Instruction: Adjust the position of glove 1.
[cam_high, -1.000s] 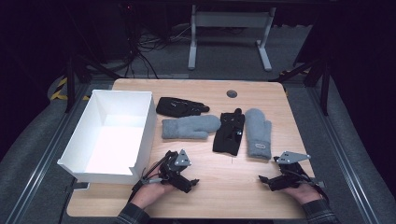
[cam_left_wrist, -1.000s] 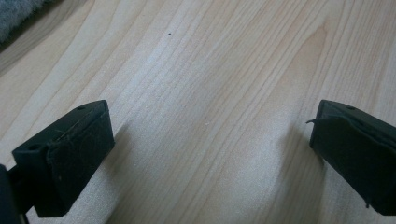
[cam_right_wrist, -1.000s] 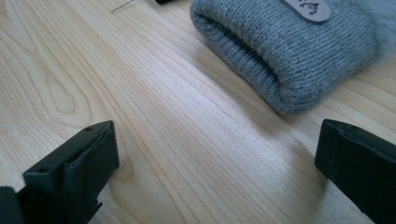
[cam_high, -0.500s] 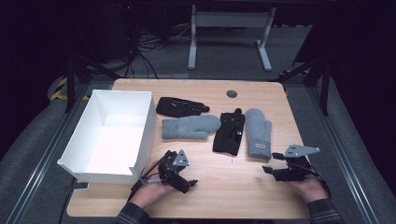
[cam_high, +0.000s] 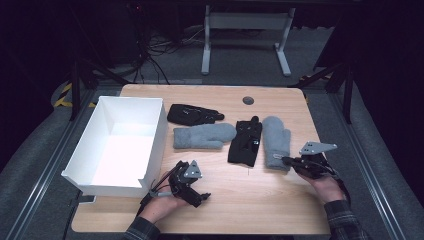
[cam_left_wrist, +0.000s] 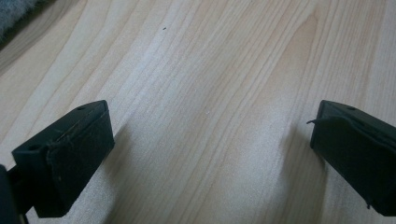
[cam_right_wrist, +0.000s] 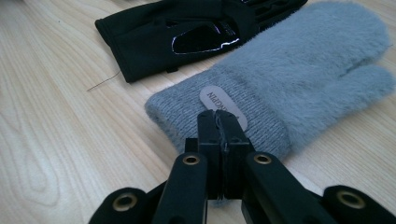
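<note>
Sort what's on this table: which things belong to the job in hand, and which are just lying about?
In the job:
- right gripper, jaws just closed together at the cuff edge of the fluffy grey mitten with the oval label
- open white box, the likely destination

Lying about:
- second fluffy grey mitten
- black glove beside the gripped mitten
- black glove farther back
- left gripper, open over bare wooden table

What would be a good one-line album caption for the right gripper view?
The right gripper, jaws shut on the cuff of a fluffy grey mitten, beside a black glove on the wooden table.
</note>
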